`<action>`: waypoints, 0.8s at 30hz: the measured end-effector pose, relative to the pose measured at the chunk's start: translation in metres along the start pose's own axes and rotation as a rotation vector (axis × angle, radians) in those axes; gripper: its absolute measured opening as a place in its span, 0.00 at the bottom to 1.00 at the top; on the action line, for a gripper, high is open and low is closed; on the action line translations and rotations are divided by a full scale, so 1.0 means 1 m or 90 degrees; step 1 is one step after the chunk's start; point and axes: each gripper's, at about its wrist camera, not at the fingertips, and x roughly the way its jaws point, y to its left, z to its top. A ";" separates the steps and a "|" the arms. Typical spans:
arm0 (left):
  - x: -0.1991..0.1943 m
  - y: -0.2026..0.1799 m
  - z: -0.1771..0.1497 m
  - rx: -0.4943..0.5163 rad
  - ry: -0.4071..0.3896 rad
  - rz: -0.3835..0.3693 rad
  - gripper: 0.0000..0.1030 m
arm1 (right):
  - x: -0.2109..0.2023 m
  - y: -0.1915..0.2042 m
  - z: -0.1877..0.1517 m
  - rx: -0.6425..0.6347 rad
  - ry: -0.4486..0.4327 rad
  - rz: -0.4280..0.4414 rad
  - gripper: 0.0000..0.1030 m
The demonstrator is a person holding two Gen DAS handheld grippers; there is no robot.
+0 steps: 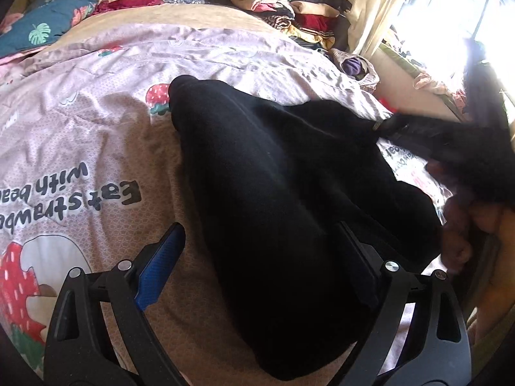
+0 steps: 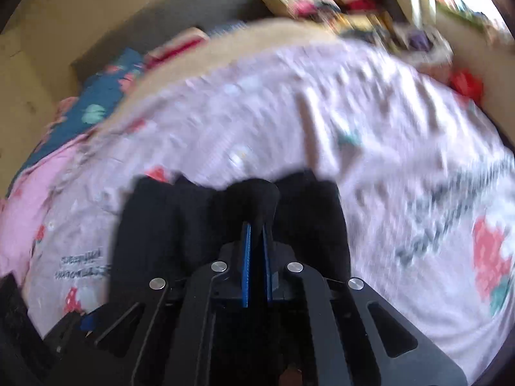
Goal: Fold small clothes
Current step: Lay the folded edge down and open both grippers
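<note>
- Left wrist view: the black garment [image 1: 289,193] lies long and a bit lumpy on the strawberry bed cover [image 1: 96,135]. It runs from close by the camera up toward the middle of the bed.
- The left gripper [image 1: 260,257] is spread wide. Its two fingers sit on either side of the near end of the cloth, and it pinches nothing.
- At the right side, dark and blurry, the right gripper [image 1: 391,125] holds a corner of the same cloth. That corner looks lifted off the bed.
- A pile of other clothes [image 1: 289,9] waits at the far edge of the bed.
- To do this step well, I think the left claw should press down on the near end, so the cloth does not slide.

- Right wrist view: the picture is smeared, so small things are hard to see.
- The right gripper [image 2: 256,225] is pressed together, with a bit of the black garment [image 2: 254,199] pinched between its blue pads [image 2: 246,257].
- The rest of the cloth hangs below it, over the bed cover [image 2: 322,122].
- I think the pinched corner should go straight across to the far edge, then come down gently so both edges match.
</note>
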 end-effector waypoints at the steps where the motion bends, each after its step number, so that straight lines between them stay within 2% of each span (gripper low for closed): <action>1: 0.000 -0.001 0.000 0.000 0.000 -0.003 0.83 | -0.008 0.002 0.005 -0.018 -0.019 -0.009 0.05; 3: -0.001 -0.004 -0.001 -0.004 -0.002 -0.025 0.84 | -0.017 -0.002 0.012 -0.050 -0.037 -0.042 0.05; 5: 0.002 -0.010 -0.001 0.002 0.007 -0.034 0.85 | -0.008 -0.014 0.011 -0.061 -0.013 -0.081 0.05; 9: 0.011 -0.014 -0.005 0.013 0.026 -0.025 0.85 | 0.023 -0.033 -0.010 -0.064 0.037 -0.112 0.05; 13: 0.012 -0.016 -0.007 0.019 0.033 -0.022 0.85 | 0.044 -0.040 -0.030 -0.066 0.040 -0.152 0.07; 18: 0.014 -0.020 -0.005 0.022 0.030 -0.011 0.85 | 0.032 -0.049 -0.036 -0.042 0.012 -0.180 0.34; 22: 0.012 -0.020 -0.007 0.020 0.028 -0.004 0.85 | 0.010 -0.059 -0.043 -0.004 -0.006 -0.165 0.37; 24: 0.008 -0.019 -0.009 0.018 0.027 -0.002 0.85 | -0.006 -0.063 -0.051 0.018 -0.013 -0.154 0.45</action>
